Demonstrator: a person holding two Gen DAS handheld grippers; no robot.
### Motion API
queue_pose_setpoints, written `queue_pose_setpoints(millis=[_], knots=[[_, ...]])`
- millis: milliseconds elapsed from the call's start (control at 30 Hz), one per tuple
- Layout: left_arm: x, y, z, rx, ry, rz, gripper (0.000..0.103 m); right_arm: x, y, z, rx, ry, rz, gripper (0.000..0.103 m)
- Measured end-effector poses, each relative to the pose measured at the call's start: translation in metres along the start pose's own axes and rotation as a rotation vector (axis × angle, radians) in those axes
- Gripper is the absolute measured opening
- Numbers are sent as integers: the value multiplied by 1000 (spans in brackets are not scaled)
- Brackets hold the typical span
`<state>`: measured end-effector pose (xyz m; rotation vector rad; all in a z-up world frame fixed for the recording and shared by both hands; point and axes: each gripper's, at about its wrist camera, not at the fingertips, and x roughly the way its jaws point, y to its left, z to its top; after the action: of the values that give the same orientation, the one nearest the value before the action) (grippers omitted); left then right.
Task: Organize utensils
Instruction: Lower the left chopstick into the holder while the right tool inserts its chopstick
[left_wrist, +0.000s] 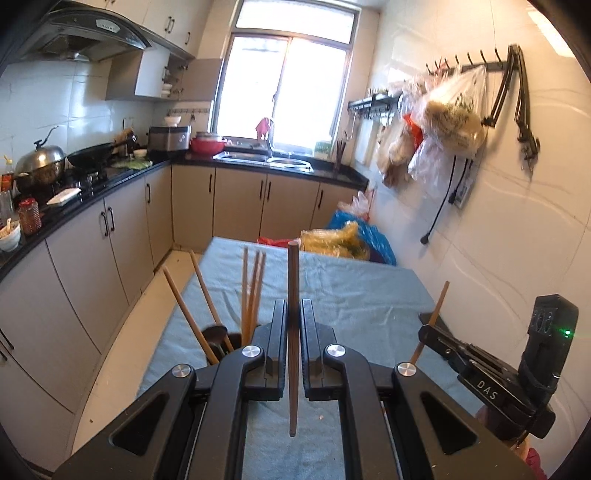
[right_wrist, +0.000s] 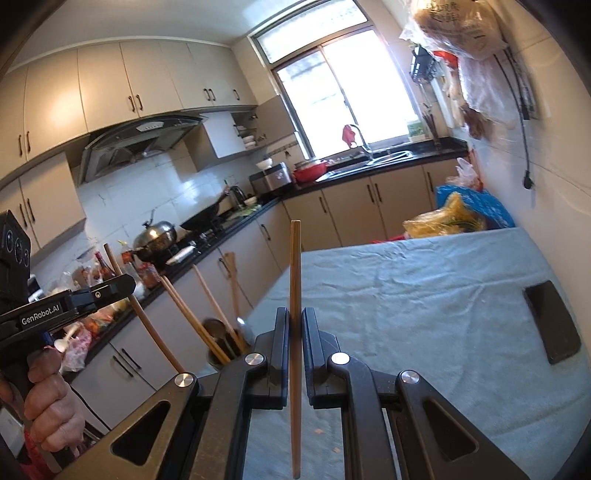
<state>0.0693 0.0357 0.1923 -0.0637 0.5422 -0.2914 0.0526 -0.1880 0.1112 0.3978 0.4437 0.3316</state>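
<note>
My left gripper (left_wrist: 293, 304) is shut on a dark brown chopstick (left_wrist: 293, 273) that stands upright above the table's blue cloth (left_wrist: 351, 291). My right gripper (right_wrist: 295, 314) is shut on a light wooden chopstick (right_wrist: 295, 258), also upright. Low on the left, a dark utensil holder (left_wrist: 221, 343) (right_wrist: 218, 356) near the table's left edge carries several wooden chopsticks and a spoon. In the left wrist view the right gripper (left_wrist: 428, 328) shows at the right with its light stick (left_wrist: 439, 306). In the right wrist view the left gripper (right_wrist: 127, 282) shows at the left with its stick (right_wrist: 147, 325).
A flat black object (right_wrist: 554, 325) lies on the cloth at the right. Plastic bags (left_wrist: 340, 240) pile up beyond the table's far end. A kitchen counter (left_wrist: 92, 192) with pots runs along the left, and a tiled wall (left_wrist: 517, 240) closes the right. A hand (right_wrist: 48, 398) grips the left handle.
</note>
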Motion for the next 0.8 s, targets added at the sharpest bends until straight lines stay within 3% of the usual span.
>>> queue_pose_setpoints(millis=[167,400,567,800], knots=[[-14,4,21,8,-53,14,6,10,20,25,-9,-26,40,7],[-23,13,48,11,-144,63,6,27,60,62,-31,-128,75,7],[-10,27,53,-10,-156,99,6,48,84,73,-75,-177,66,7],[23,52,44,-49,-109,113,6,89,98,64,-98,-159,60,7]])
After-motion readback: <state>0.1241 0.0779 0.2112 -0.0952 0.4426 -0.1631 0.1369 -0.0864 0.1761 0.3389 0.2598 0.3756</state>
